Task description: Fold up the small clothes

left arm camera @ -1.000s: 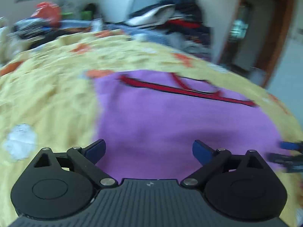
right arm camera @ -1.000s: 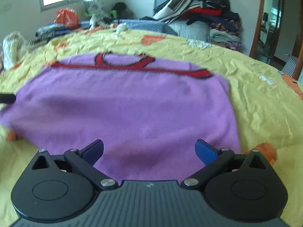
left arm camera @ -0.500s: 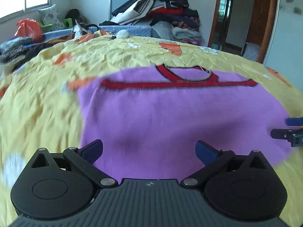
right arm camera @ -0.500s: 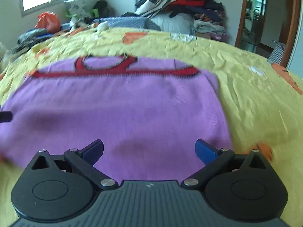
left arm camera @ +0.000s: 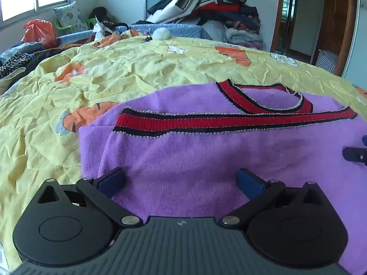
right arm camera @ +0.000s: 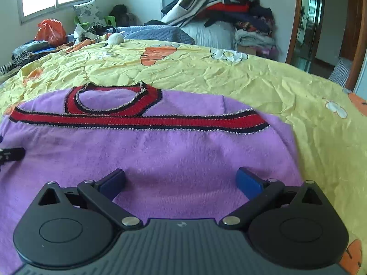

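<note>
Purple sweater [left arm camera: 206,158] flat on yellow bedspread [left arm camera: 68,96], directly ahead of and under both tools. Left gripper [left arm camera: 181,181] fingers spread wide, holding nothing, over sweater's left part; right gripper [right arm camera: 181,180] same, spread and holding nothing, over right part. Red collar band [right arm camera: 142,120] ahead at far edge. Versus 0.5 s ago: both sit closer to cloth, blur gone, left view turned slightly left.

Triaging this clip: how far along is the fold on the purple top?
Done: the purple top lies spread on the yellow bedspread, its red-trimmed band across near the neckline, apparently one fold made. In hand: nothing; left gripper and right gripper are open over its near edge. Left: grasp the near edge and finish folding.
</note>
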Demonstrator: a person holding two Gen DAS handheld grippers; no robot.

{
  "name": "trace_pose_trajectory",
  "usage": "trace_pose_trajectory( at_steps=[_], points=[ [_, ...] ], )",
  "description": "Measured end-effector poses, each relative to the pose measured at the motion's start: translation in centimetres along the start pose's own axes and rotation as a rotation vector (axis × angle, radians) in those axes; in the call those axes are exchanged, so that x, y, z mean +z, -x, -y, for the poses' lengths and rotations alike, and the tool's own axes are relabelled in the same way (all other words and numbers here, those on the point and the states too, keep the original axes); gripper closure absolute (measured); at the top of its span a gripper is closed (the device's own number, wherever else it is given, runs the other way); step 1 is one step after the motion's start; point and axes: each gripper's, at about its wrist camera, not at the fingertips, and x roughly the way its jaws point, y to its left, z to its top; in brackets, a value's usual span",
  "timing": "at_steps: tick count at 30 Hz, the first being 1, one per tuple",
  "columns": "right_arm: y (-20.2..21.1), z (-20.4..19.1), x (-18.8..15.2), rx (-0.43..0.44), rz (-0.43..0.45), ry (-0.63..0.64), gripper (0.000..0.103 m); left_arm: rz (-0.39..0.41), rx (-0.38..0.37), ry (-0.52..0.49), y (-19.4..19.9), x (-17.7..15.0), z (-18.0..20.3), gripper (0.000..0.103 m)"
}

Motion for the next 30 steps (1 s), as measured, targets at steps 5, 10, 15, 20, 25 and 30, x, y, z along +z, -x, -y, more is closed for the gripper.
trace_pose_trajectory(
  at_steps=[5, 10, 15, 20, 25, 30],
  points=[
    [0.0, 0.2, -0.3, -0.001, 0.021, -0.007, 0.000, 0.004, 0.002, 0.010, 0.0, 0.1, 0.0, 0.000],
    [0.0, -0.1, -0.2, 0.001, 0.020, -0.008, 0.000, 0.007, -0.004, 0.013, 0.0, 0.0, -0.1, 0.000],
    [0.0, -0.1, -0.3, -0.004, 0.020, -0.007, 0.000, 0.011, -0.009, 0.018, 0.1, -0.1, -0.2, 0.000],
    [0.3, 0.0, -0.4, -0.002, 0.019, 0.006, 0.000, 0.009, -0.023, 0.014, 0.4, -0.2, -0.5, 0.000],
    [3.9, -2.2, -1.4, -0.048, 0.032, 0.078, 0.000, 0.017, -0.058, 0.008, 2.4, -0.4, -3.6, 0.000],
    [9.4, -9.0, -5.6, -0.111, 0.204, 0.222, 0.000, -0.060, -0.209, 0.218, 1.1, 0.5, -10.8, 0.000]
  ],
)
